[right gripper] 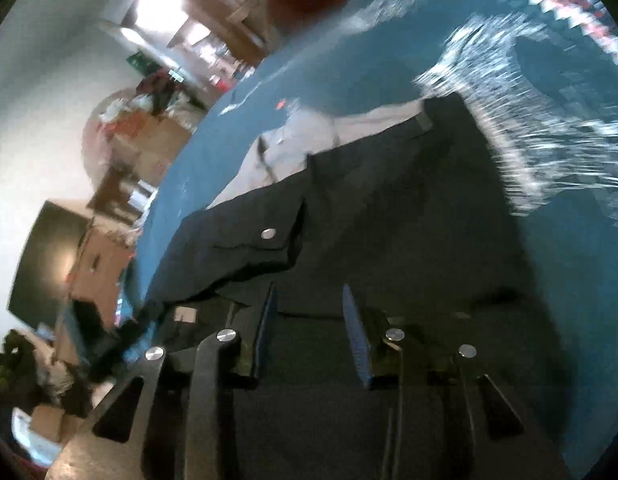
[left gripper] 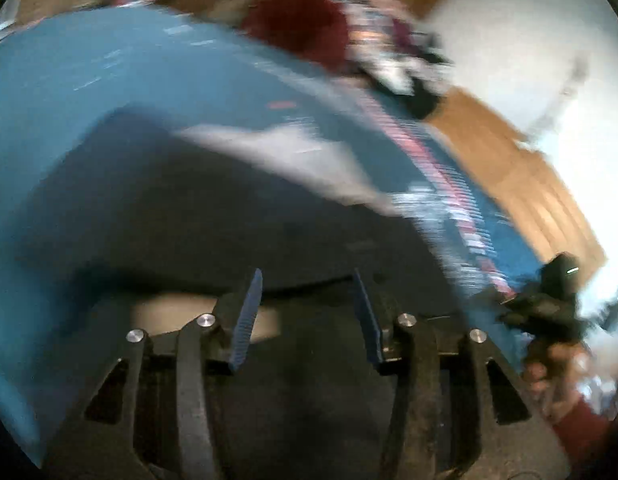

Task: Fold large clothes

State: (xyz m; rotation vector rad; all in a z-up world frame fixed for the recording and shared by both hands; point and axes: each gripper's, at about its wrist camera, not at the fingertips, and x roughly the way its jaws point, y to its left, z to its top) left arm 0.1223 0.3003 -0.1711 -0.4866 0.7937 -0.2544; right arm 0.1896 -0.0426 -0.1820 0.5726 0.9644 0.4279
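Note:
A large dark garment lies spread on the blue-covered table, with a pale grey part showing at its far side. My left gripper hovers just over the near edge of the garment, open, its blue pads apart with nothing pinched. In the right wrist view the same dark garment shows a pocket flap with a metal snap and the pale part beyond. My right gripper is open above the fabric. The left view also catches the right gripper, blurred, held by a hand in a red sleeve.
The table cover has a red-and-white patterned border. A dark red heap and mixed clothes sit at the far end. Wooden floor lies past the edge. A cardboard box and a dark panel stand off the table's side.

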